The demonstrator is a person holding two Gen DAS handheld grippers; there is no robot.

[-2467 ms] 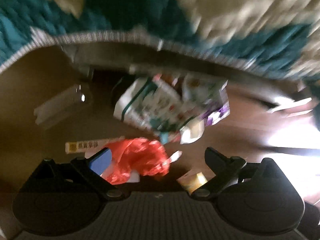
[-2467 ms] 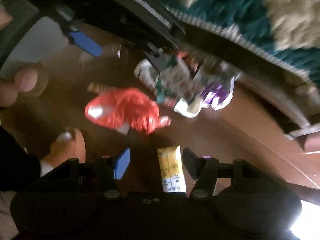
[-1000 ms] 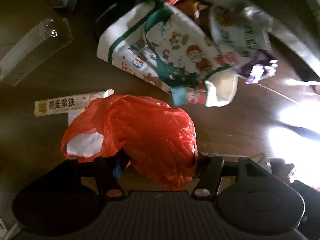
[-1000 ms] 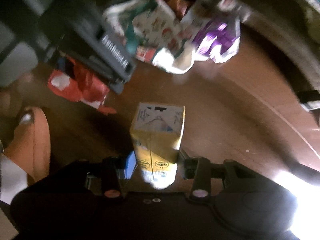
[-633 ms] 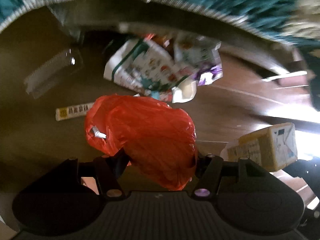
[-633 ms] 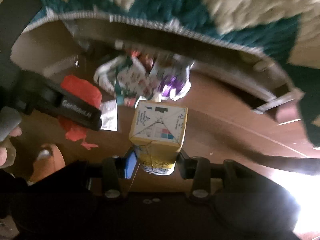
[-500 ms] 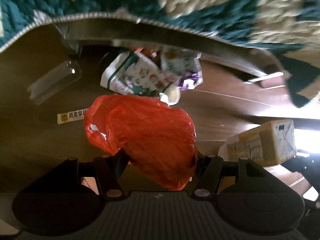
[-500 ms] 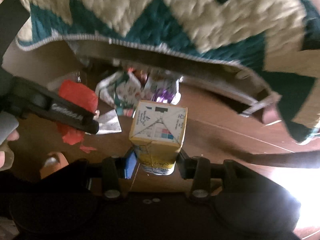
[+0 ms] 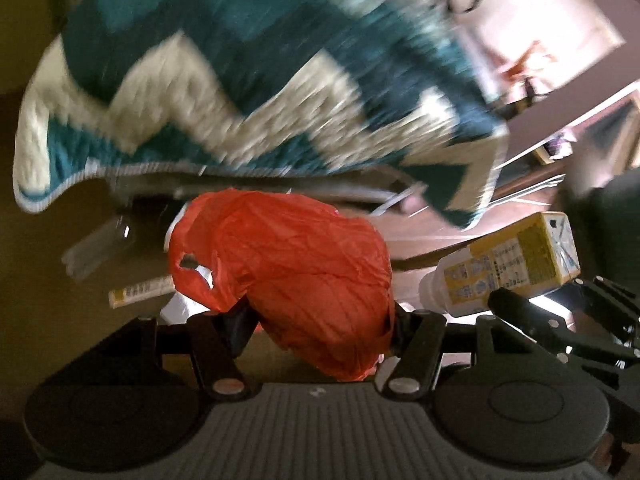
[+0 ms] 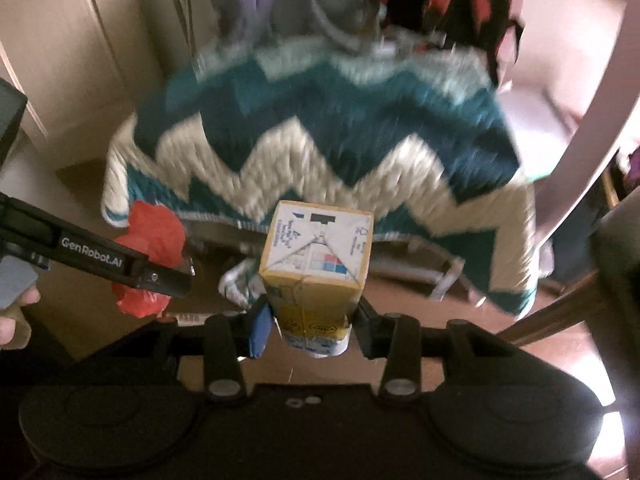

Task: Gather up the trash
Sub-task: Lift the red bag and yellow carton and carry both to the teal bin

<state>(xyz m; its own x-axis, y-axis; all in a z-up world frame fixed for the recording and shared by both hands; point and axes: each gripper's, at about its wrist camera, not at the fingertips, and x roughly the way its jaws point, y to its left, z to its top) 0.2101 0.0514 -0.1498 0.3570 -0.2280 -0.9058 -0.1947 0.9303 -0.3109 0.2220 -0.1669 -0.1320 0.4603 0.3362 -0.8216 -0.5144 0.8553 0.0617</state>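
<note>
Dim room with a brown wood floor (image 9: 424,240), a bed draped in a teal-and-cream zigzag blanket (image 10: 320,128) above it, clothes hanging behind.

Nearest, in the left wrist view: left gripper (image 9: 320,320) clamped on a crumpled red plastic bag (image 9: 288,272), jaws pressed into its sides, bag bulging forward between them. Just beside it to the right, a yellow drink carton (image 9: 516,264) held in the other tool. In the right wrist view: right gripper (image 10: 308,324) closed on that carton, one pad on each side face, folded end pointing away from the camera.

Changed within the last second: both pieces lifted clear of the floor, where bag and carton lay a moment ago, and both tools swung up so the bed now fills the view. Meaning, as a judgement: two pickups done, both items ready to be carried to a bin, none in sight.

Farther down on the floor, left behind: one clear plastic tray (image 9: 96,248), one long yellow-labelled stick packet (image 9: 140,292), a scrap of white paper (image 9: 178,308) partly hidden behind the bag.

Count: one bag, one carton, two grippers, one blanket.
</note>
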